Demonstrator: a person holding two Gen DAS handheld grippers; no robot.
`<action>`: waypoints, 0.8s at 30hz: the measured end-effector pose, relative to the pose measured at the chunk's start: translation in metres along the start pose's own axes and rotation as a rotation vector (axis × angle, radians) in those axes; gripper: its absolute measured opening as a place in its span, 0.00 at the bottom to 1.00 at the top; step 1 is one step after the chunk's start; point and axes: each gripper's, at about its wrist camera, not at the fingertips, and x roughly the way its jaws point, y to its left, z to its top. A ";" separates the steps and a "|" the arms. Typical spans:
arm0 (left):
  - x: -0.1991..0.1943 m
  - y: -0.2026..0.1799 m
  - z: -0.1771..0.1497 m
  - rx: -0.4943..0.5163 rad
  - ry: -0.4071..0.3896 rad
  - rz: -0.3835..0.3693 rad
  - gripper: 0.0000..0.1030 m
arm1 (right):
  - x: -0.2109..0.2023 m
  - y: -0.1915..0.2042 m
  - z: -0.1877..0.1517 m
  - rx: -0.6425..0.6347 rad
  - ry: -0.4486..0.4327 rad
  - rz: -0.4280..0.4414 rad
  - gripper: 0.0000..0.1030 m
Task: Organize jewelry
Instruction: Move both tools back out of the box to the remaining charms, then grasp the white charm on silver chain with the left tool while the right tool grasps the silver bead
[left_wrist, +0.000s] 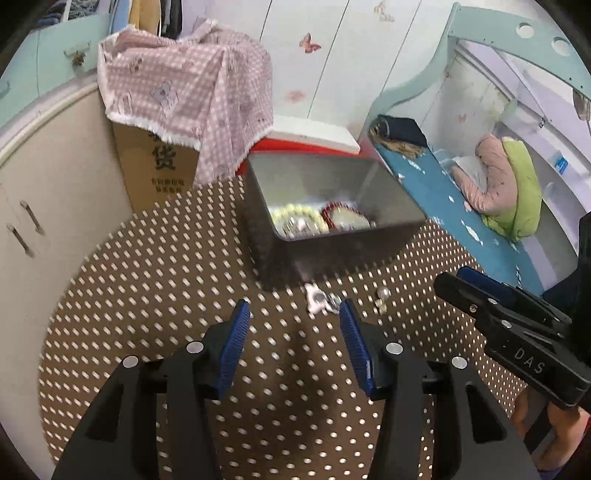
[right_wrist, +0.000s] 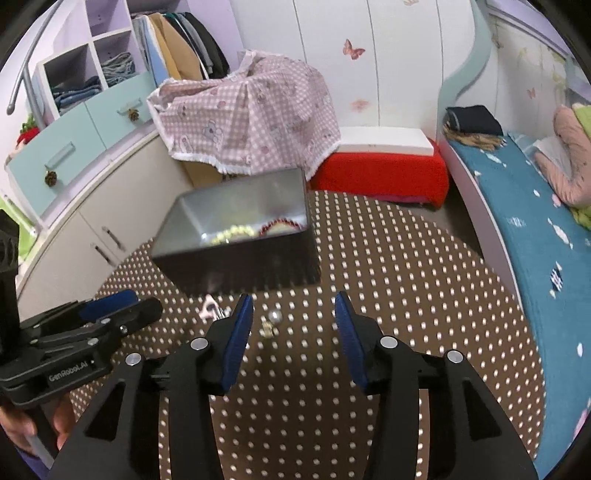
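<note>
A dark metal box (left_wrist: 369, 181) (right_wrist: 236, 266) stands on the brown dotted round table. Inside lie a pale bead bracelet (left_wrist: 299, 214) (right_wrist: 236, 232) and a red bead bracelet (left_wrist: 343, 216) (right_wrist: 282, 223). In front of the box lie a small pink-and-silver piece (left_wrist: 316, 297) (right_wrist: 208, 308) and a pearl earring (left_wrist: 382, 297) (right_wrist: 271, 321). My left gripper (left_wrist: 293, 314) is open with nothing between its blue pads, just short of the pink piece. My right gripper (right_wrist: 294, 304) is open and empty, with the pearl earring just inside its left finger.
A cardboard box under a pink checked cloth (left_wrist: 184, 92) (right_wrist: 251, 110) stands behind the table, beside a red stool (right_wrist: 380, 173). A bed with a teal sheet (left_wrist: 461, 210) (right_wrist: 535, 229) runs along the right. Cream cabinets (left_wrist: 44, 192) stand on the left.
</note>
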 end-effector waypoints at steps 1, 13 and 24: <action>0.003 -0.003 -0.002 0.005 0.006 0.006 0.47 | 0.002 -0.003 -0.004 0.004 0.004 0.002 0.44; 0.043 -0.023 -0.004 0.003 0.047 0.053 0.47 | 0.012 -0.024 -0.018 0.032 0.023 0.019 0.49; 0.054 -0.036 0.000 0.084 0.038 0.128 0.39 | 0.018 -0.019 -0.017 0.020 0.030 0.048 0.49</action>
